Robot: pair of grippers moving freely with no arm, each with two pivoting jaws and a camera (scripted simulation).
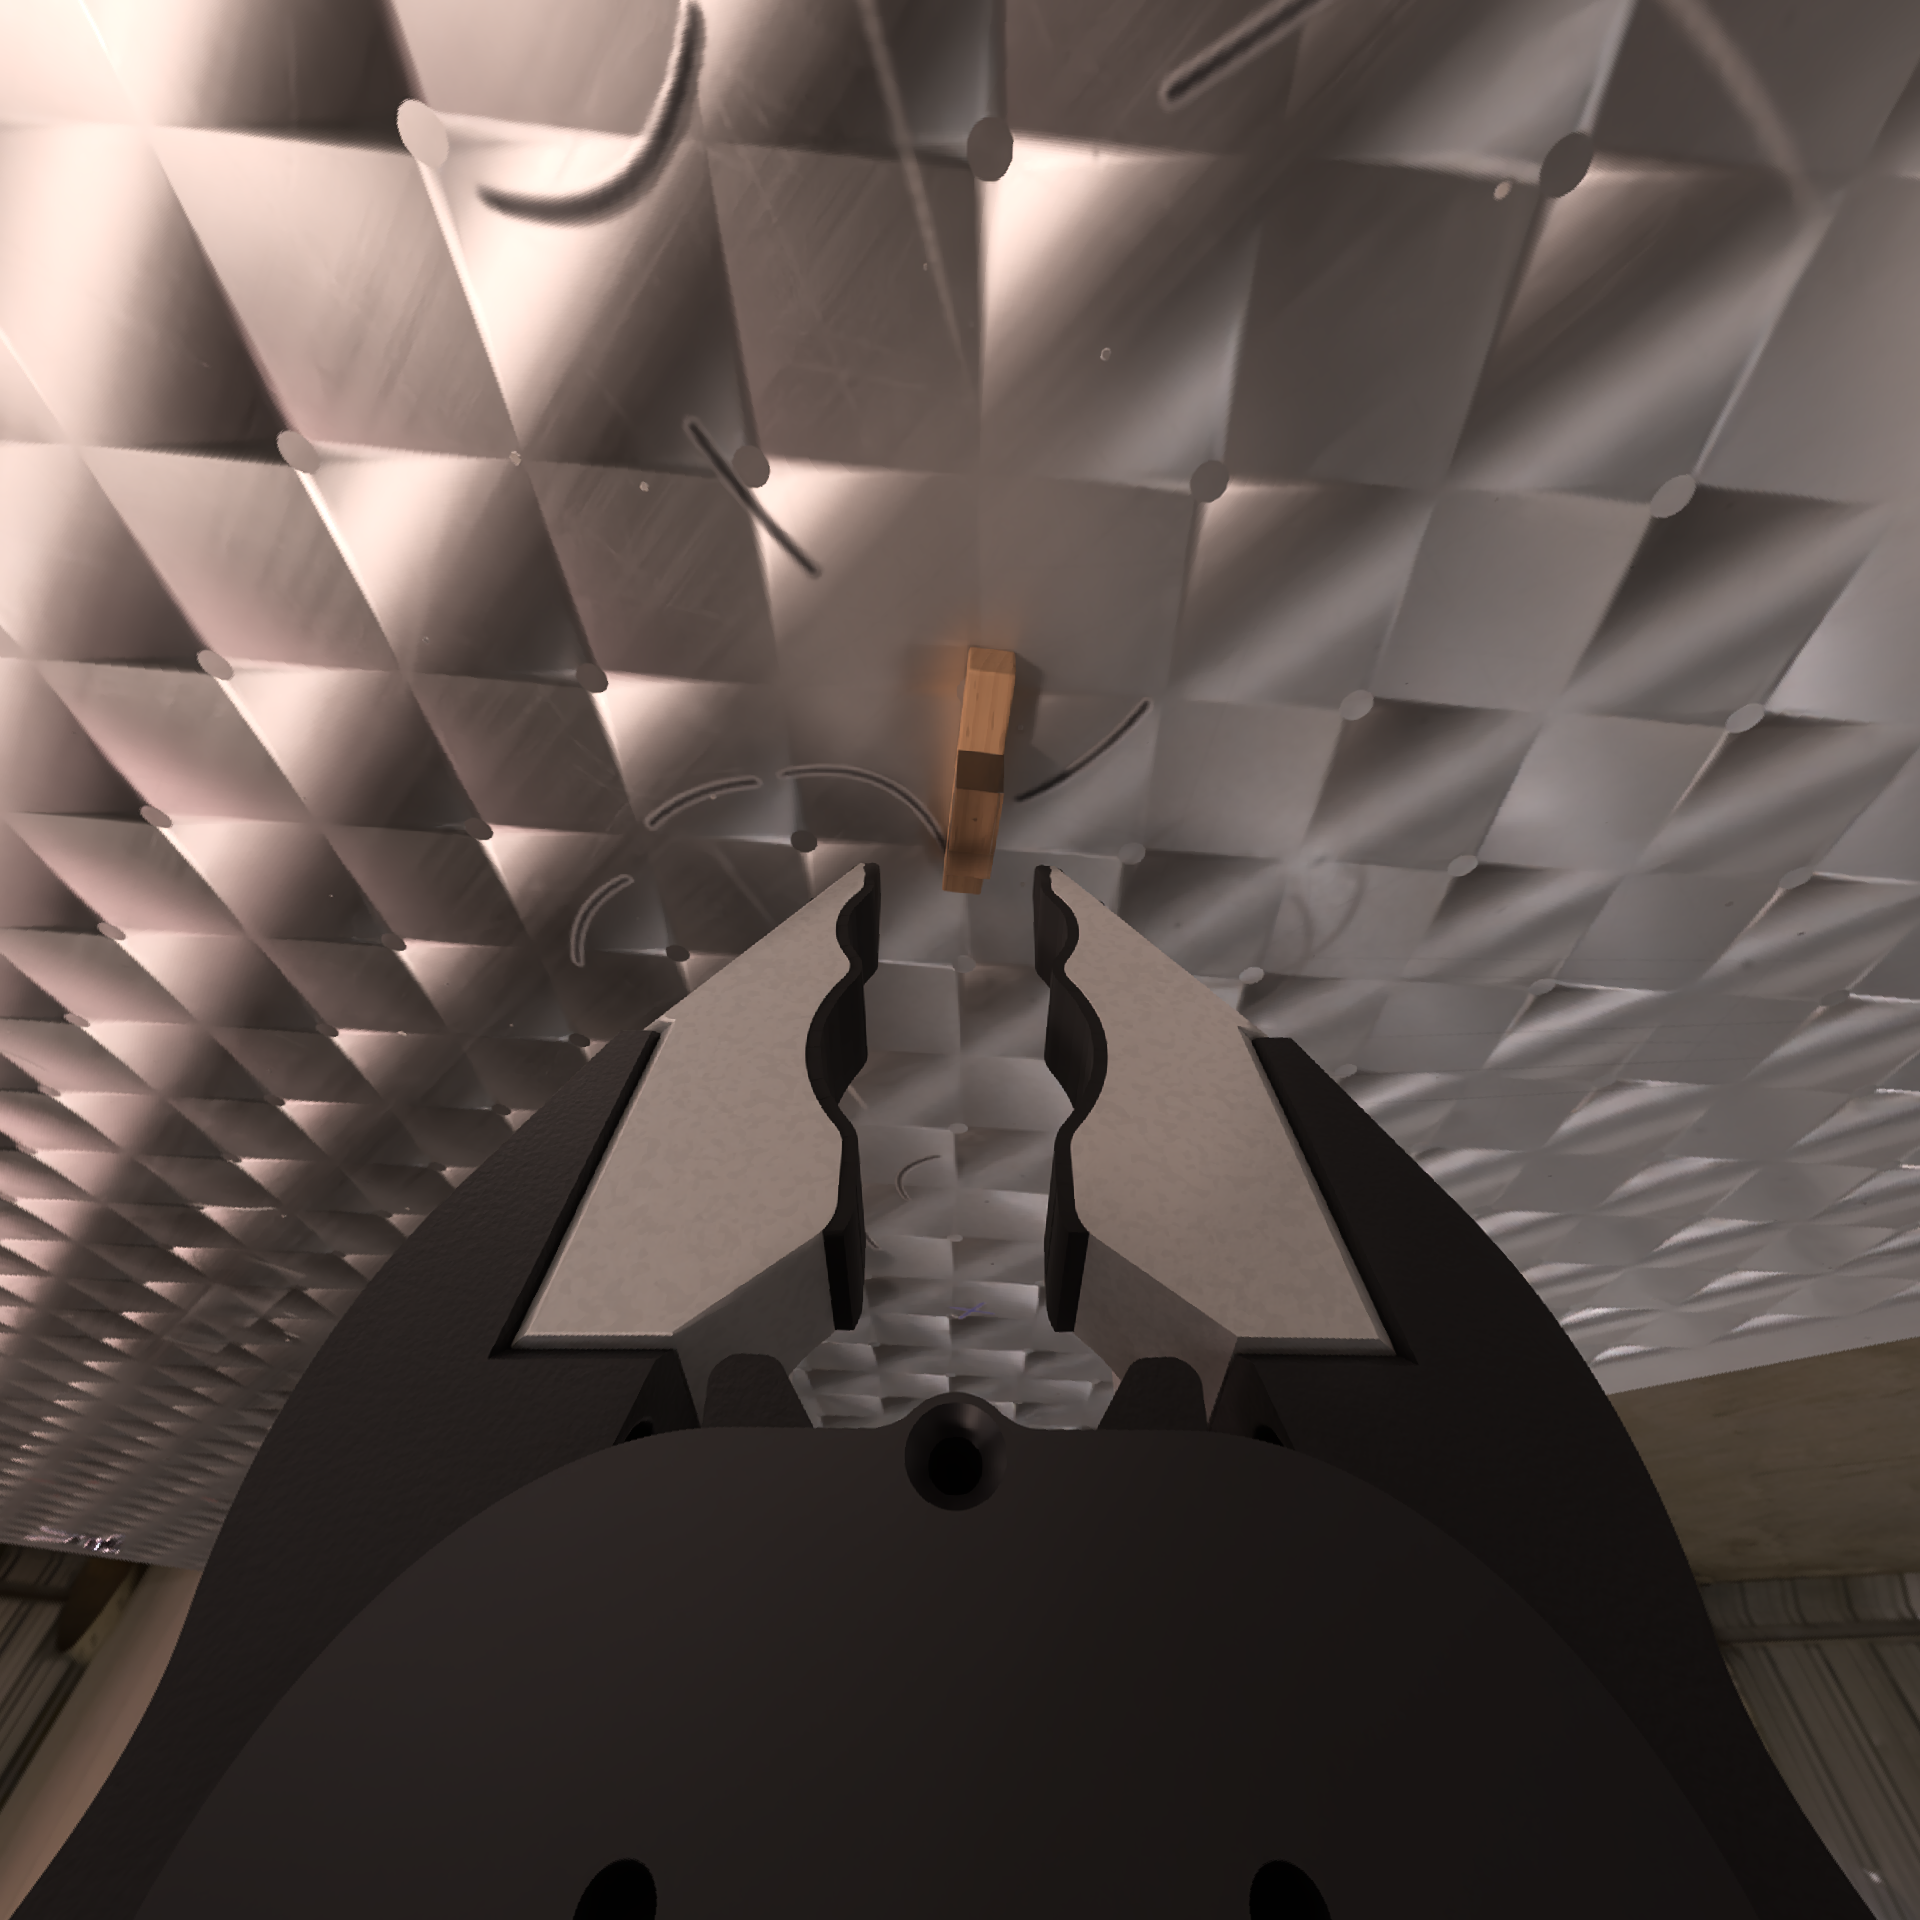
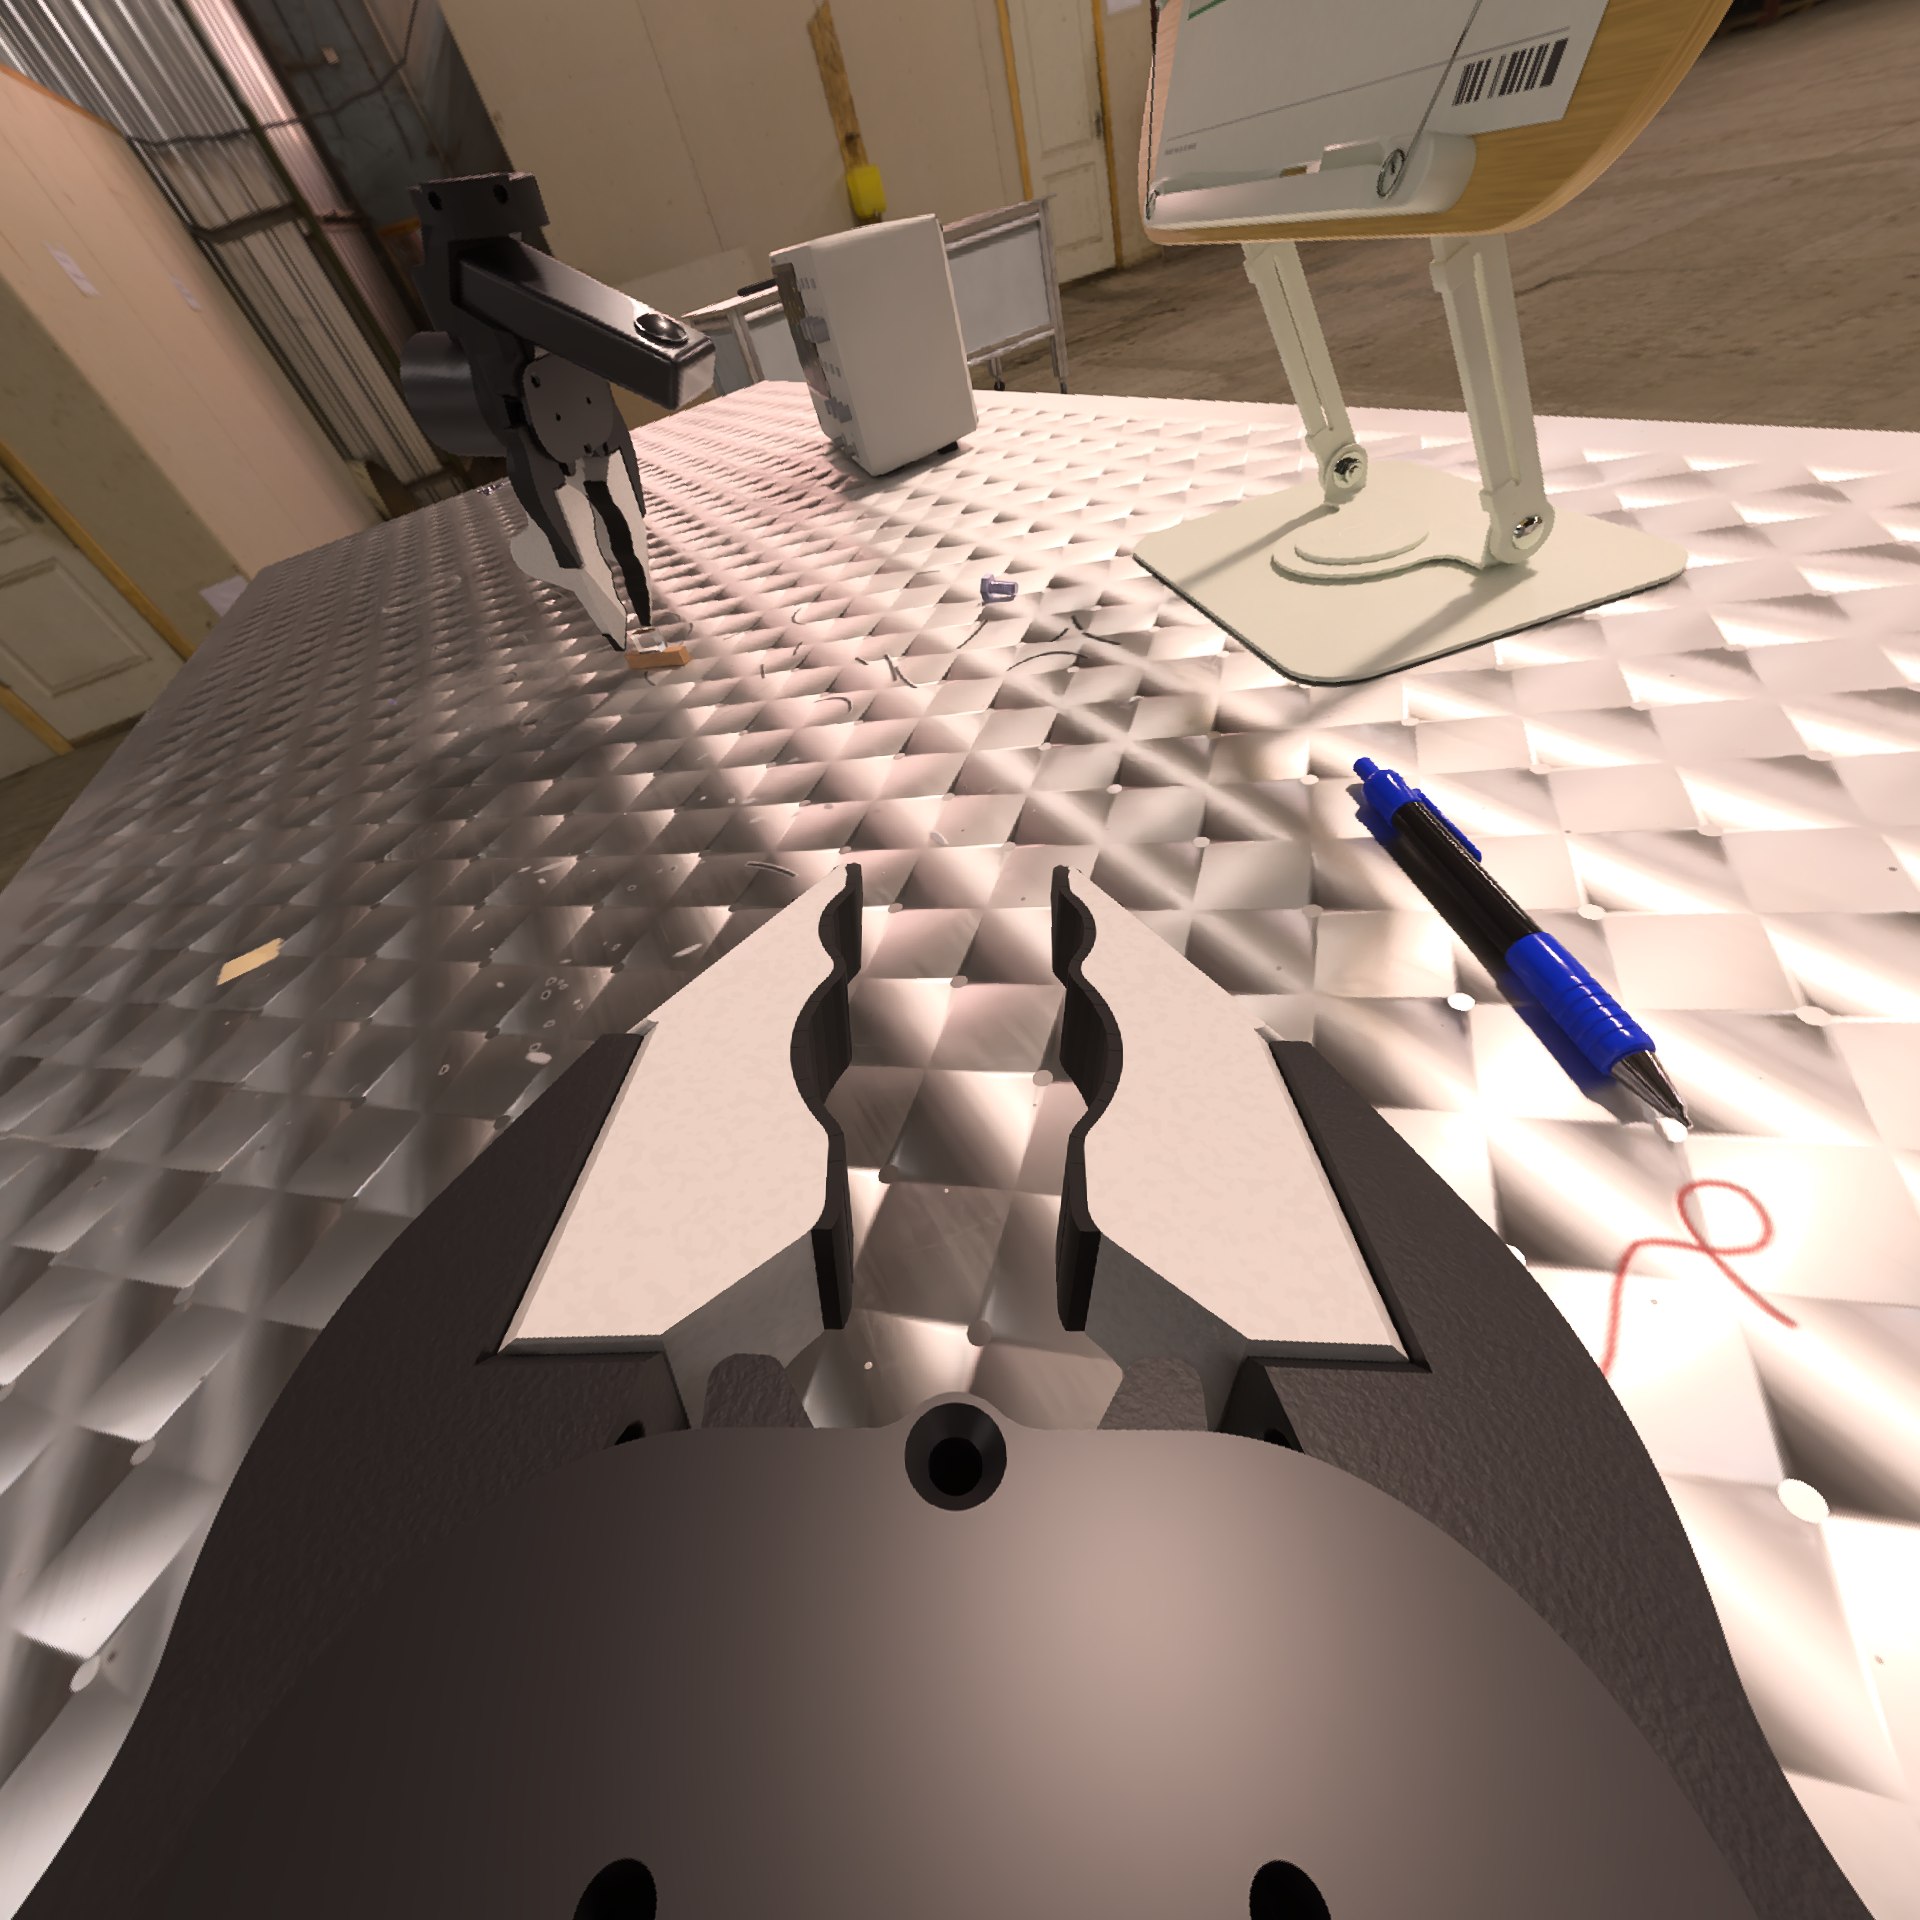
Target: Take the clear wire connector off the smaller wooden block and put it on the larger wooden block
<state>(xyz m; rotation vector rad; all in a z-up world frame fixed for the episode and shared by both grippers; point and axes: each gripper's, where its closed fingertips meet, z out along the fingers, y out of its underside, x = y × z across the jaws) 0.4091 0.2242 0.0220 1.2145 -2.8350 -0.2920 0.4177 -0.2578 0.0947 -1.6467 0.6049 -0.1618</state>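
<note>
Surface: patterned metal table (image 2: pixel 1039 790) in a warehouse-like room.
Left gripper (image 1: pixel 956 878): jaws spread, empty, pointing down with a small wooden block (image 1: pixel 975 769) just ahead of its tips.
Connector: from the right wrist view, a clear piece (image 2: pixel 646 642) seems to sit on that block, directly under the left tips; not certain.
Larger block: possibly the pale slab (image 2: pixel 249 960) left of the right gripper (image 2: pixel 956 883).
Right gripper: spread, empty, well away.
Advice: centre, lower straight, then pinch gently.
</note>
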